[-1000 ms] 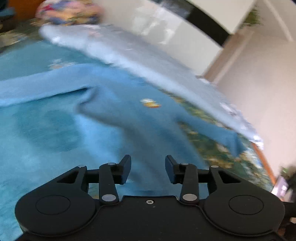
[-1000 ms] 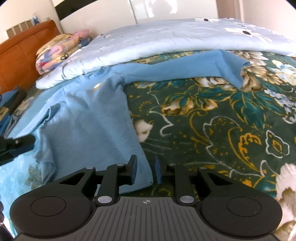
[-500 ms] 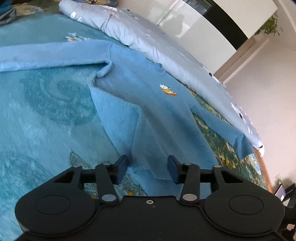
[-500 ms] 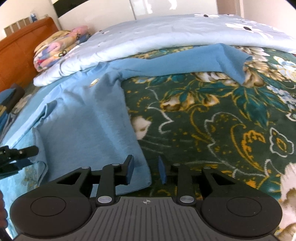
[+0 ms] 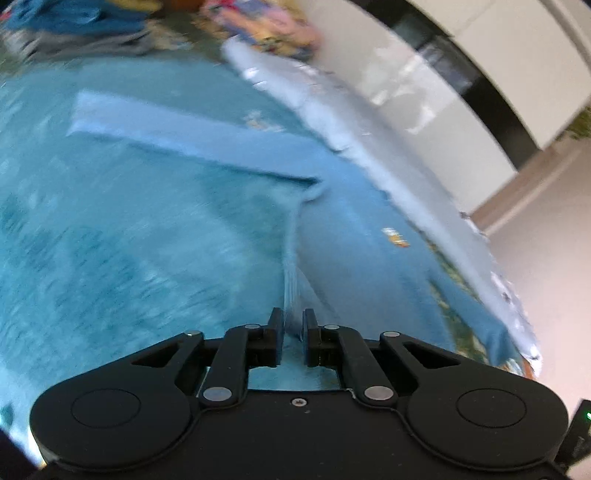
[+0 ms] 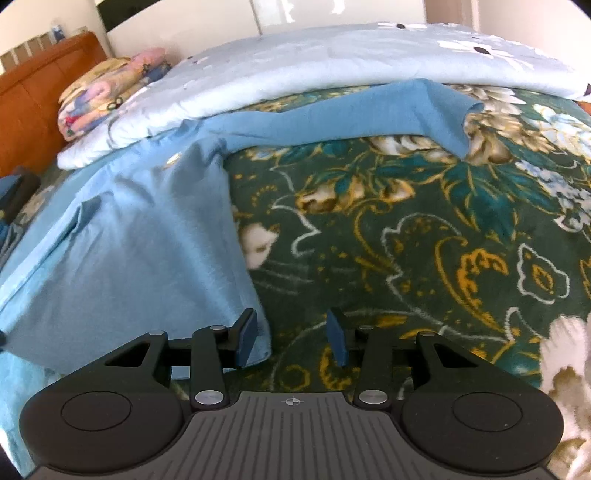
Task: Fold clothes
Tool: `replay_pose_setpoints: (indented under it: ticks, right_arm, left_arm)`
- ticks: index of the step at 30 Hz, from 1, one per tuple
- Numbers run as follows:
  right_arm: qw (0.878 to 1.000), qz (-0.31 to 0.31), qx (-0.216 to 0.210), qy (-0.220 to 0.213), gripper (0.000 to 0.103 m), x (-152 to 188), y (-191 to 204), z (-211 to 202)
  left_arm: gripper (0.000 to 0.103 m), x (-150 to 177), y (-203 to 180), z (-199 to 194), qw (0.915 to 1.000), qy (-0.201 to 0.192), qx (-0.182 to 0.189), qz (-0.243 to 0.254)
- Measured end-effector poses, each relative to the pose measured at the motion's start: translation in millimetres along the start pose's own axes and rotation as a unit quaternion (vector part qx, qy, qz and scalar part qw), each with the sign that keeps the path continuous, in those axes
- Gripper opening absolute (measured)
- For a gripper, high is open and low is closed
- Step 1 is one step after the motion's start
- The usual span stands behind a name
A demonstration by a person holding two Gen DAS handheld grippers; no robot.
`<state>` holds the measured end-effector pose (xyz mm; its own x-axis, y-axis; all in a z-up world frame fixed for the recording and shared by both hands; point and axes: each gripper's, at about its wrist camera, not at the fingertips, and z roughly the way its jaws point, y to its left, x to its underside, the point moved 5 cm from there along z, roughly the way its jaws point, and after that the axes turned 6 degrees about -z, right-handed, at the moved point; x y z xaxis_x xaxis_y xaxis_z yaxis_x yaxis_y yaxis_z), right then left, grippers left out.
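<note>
- Left wrist view, blurred: a bed (image 5: 110, 221) with a teal cover fills the frame, a pale wall and a dark band behind it.
- A blue shirt (image 5: 354, 236) lies spread on the bed, one sleeve (image 5: 177, 136) stretched out to the left, a small yellow patch on its chest.
- A pale duvet (image 5: 388, 155) lies rolled along the far side of the shirt; a floral pillow (image 5: 266, 26) sits at the top.
- The left gripper (image 5: 293, 325) has just been closing; its fingers pinch a raised fold at the shirt's side edge, the cloth running up from between them.
- Right wrist view, sharp: the bed's dark green floral blanket (image 6: 424, 240) covers the right half, with a wooden headboard (image 6: 33, 103) at far left.
- The shirt (image 6: 129, 251) lies on the left, its other sleeve (image 6: 351, 114) stretched right along the duvet (image 6: 332, 62), cuff bent down.
- The pillow (image 6: 110, 92) rests near the headboard.
- The right gripper (image 6: 291, 339) has just been opening; its fingers stand apart and hold nothing. The left finger (image 6: 245, 339) sits over the shirt's bottom corner, the right one over the blanket.
</note>
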<state>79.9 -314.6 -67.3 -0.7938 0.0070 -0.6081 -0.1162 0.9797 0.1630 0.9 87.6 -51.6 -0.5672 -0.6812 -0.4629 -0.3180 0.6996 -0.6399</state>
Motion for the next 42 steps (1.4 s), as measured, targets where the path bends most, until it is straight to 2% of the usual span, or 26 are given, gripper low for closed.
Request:
replay_pose_setpoints:
  ticks: [1,2,5,7,9,11,15,17,19,23,25,26,29,32,38,42]
  right_arm:
    - [1.000,-0.004,-0.002,0.002,0.046,1,2,-1]
    - [1.000,-0.007,-0.004,0.002,0.053,1,2,-1]
    - [1.000,-0.006,-0.008,0.005,0.053,4,3,-1]
    - [1.000,-0.007,-0.011,0.007,0.053,5,4,-2]
    - [1.000,-0.003,-0.022,0.010,0.053,6,3,-3]
    - [0.999,0.006,-0.038,0.014,0.054,7,3,-3]
    - [0.995,0.038,-0.088,0.018,0.051,7,3,0]
    - [0.990,0.063,-0.121,0.021,0.036,7,2,3]
    - [0.983,0.099,-0.155,0.028,0.031,9,-3,7]
    - [0.967,0.169,-0.190,0.024,0.020,13,-19,18]
    - [0.958,0.200,-0.203,0.022,0.017,14,-27,24]
    - [0.957,0.208,-0.202,0.021,0.013,13,-30,25]
    - [0.955,0.217,-0.200,0.024,0.012,10,-37,27]
    - [0.954,0.216,-0.204,0.028,0.012,10,-42,27]
    - [0.932,0.262,-0.249,0.037,0.012,8,-45,47]
    - [0.929,0.265,-0.255,0.034,0.012,5,-41,53]
  left_arm:
    - [0.007,1,2,2,1.0000,0.004,0.000,-0.001]
    - [0.014,2,4,5,1.0000,0.007,-0.001,-0.002]
    - [0.030,2,5,11,0.9999,0.007,-0.003,0.012]
    - [0.032,3,5,14,0.9998,0.011,0.001,0.017]
    - [0.041,5,5,16,0.9995,0.019,0.005,0.024]
    - [0.041,6,5,21,0.9993,0.022,0.009,0.029]
    - [0.040,7,5,27,0.9981,0.040,0.046,0.005]
    - [0.039,8,5,29,0.9966,0.050,0.065,-0.008]
    - [0.039,9,8,31,0.9942,0.059,0.085,-0.029]
    - [0.038,10,23,31,0.9863,0.066,0.116,-0.098]
    - [0.037,9,23,34,0.9849,0.067,0.118,-0.107]
    - [0.037,9,21,35,0.9856,0.068,0.116,-0.103]
    - [0.037,9,19,34,0.9863,0.068,0.115,-0.097]
    - [0.037,10,24,33,0.9837,0.068,0.121,-0.115]
    - [0.037,8,23,36,0.9836,0.069,0.118,-0.118]
    - [0.035,6,26,38,0.9805,0.067,0.120,-0.141]
